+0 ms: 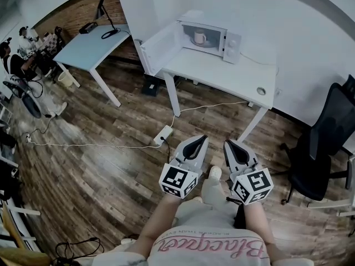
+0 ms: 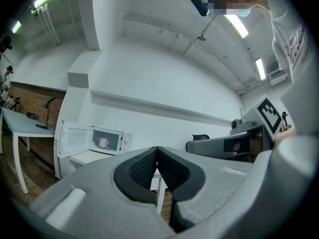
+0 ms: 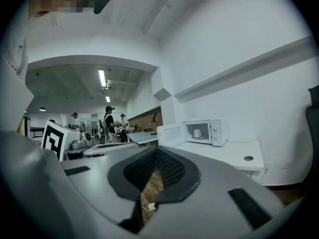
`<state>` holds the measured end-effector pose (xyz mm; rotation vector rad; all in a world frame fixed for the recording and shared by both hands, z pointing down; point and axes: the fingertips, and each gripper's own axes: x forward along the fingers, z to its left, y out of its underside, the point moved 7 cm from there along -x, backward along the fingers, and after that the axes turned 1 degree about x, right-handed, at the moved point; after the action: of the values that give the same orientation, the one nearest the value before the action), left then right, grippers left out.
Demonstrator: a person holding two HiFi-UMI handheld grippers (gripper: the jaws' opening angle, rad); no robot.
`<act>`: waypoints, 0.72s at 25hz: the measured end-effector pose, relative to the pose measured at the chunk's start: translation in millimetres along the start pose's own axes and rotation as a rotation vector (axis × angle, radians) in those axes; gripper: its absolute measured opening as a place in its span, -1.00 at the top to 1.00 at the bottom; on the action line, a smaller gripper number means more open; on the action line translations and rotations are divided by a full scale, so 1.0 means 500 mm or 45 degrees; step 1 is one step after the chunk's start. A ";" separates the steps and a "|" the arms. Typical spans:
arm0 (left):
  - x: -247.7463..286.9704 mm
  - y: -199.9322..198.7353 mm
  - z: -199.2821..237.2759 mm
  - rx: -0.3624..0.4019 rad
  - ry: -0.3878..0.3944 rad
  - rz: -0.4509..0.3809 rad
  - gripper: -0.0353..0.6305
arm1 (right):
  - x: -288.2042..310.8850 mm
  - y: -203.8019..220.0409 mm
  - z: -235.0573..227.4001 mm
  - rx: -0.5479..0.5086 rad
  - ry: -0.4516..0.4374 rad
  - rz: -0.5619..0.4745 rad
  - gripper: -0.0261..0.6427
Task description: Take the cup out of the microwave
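Far over on the left, some people [image 1: 16,62] sit by a light blue table with white legs [image 1: 91,46]. A black desk lamp [image 1: 103,7] stands on that table. Brown wooden floor [image 1: 100,165] spreads out below, and a white power strip [image 1: 163,134] lies on it with thin white cables.

Next comes a white table [image 1: 238,79] by the white wall. On it stands a white boxy microwave [image 1: 232,46]. Its door [image 1: 161,47] is swung wide open to the left. The small pink cup with a handle [image 1: 199,37] sits inside the microwave, and nothing touches it.

Down near the bottom, the person holds two grey grippers side by side. Both point toward the white table and are well apart from it. The left gripper [image 1: 203,138] has its two black pads pressed together with nothing between them. The right gripper [image 1: 226,143] is squeezed closed too, and it holds nothing.

A black office chair on wheels [image 1: 324,143] stands on the right, near the white table.
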<state>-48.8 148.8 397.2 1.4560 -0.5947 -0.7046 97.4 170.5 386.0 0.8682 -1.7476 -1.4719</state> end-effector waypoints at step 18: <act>0.111 -0.003 0.129 0.011 -0.098 -0.004 0.88 | 0.178 -0.039 -0.083 -0.004 -0.109 -0.011 0.88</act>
<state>-59.3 64.4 395.4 1.4428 -0.6555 -0.7642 84.7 71.3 379.1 0.8229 -1.8050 -1.5373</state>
